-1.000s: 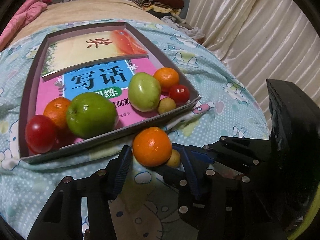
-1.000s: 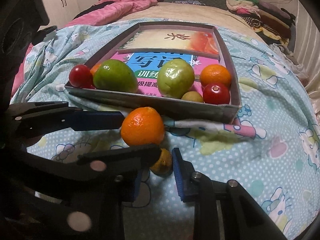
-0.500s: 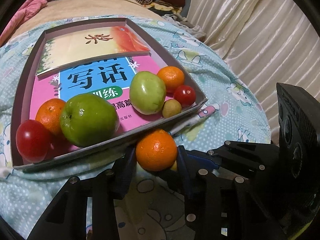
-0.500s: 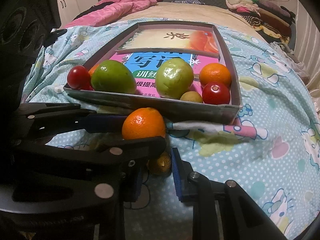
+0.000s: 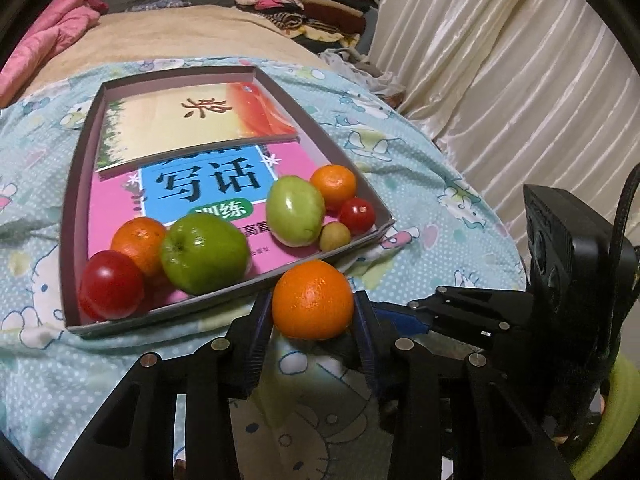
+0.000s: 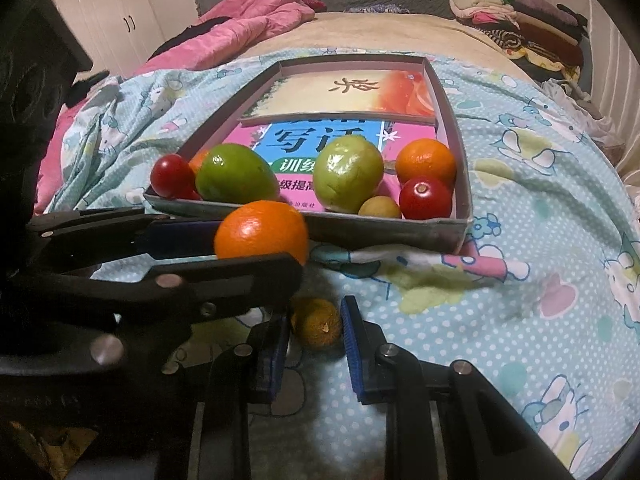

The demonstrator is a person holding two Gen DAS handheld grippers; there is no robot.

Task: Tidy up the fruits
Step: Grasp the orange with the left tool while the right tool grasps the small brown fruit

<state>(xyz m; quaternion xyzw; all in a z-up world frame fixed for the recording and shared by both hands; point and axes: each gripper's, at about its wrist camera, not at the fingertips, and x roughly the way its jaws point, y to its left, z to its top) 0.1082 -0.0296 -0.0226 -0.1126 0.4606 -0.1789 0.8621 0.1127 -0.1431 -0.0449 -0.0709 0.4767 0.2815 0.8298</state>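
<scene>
Bedding printed with cartoon cats covered the bed (image 5: 420, 184), and a shallow cardboard tray (image 5: 76, 184) lay on it, well ahead of both tools. The left tool (image 5: 313, 316) was pinching a loose orange (image 5: 312, 299), one pad on each flank, just short of the tray's near wall. The right tool (image 6: 314, 330) was pressed nearly together around a small brownish-yellow fruit (image 6: 316, 322), whose sides met the blue pads.

The step in hand looked like lifting both loose fruits into the tray. To do it well, the orange needed to rise clear of the near wall before going forward, since it sat almost against that wall. A gentle, steady squeeze would suit it; the round skin could roll out of flat pads if tilted. The small fruit probably called for a light hold, and the two tools sat so close that they should move one after the other.

From the left wrist, the small fruit was hidden behind the orange and the tool's fingers; only the right wrist showed it, low between its own pads. That view also showed the left tool from the side, crossing just above. The left wrist alone showed both pads seated on the orange.
</scene>
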